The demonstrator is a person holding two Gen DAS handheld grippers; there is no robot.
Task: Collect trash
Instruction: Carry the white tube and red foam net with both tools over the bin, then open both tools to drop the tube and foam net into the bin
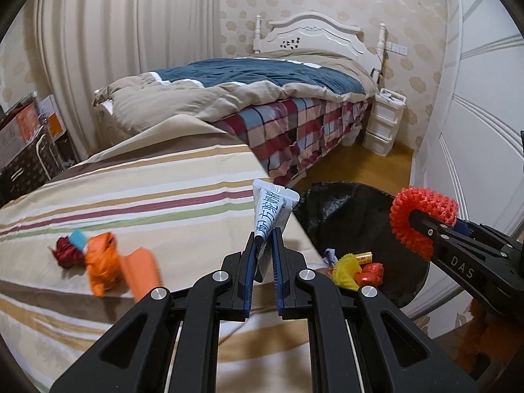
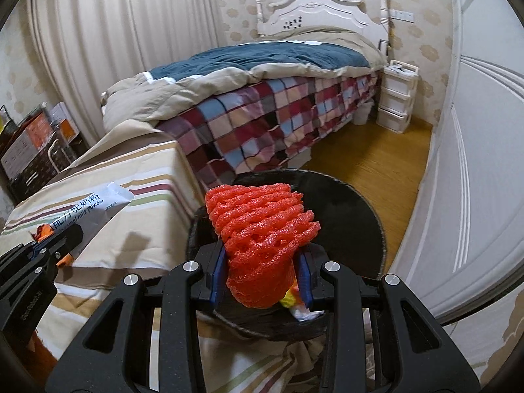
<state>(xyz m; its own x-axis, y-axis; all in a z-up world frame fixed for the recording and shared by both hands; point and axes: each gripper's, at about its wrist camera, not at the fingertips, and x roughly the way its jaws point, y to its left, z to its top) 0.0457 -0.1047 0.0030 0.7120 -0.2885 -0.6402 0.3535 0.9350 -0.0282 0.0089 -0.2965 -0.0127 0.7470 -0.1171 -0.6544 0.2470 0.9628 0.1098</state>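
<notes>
Left gripper (image 1: 263, 249) clamped on a white milk powder sachet (image 1: 273, 211), right gripper (image 2: 262, 262) clamped on red foam netting (image 2: 262, 229), black-lined trash bin (image 2: 360, 216) directly beneath the netting, orange wrappers (image 1: 108, 262) left of the sachet

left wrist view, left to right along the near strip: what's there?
Dark red wrapper → orange packet → milk powder sachet in the left tool → yellow foam net in the black bin → red foam net in the right tool.
</notes>
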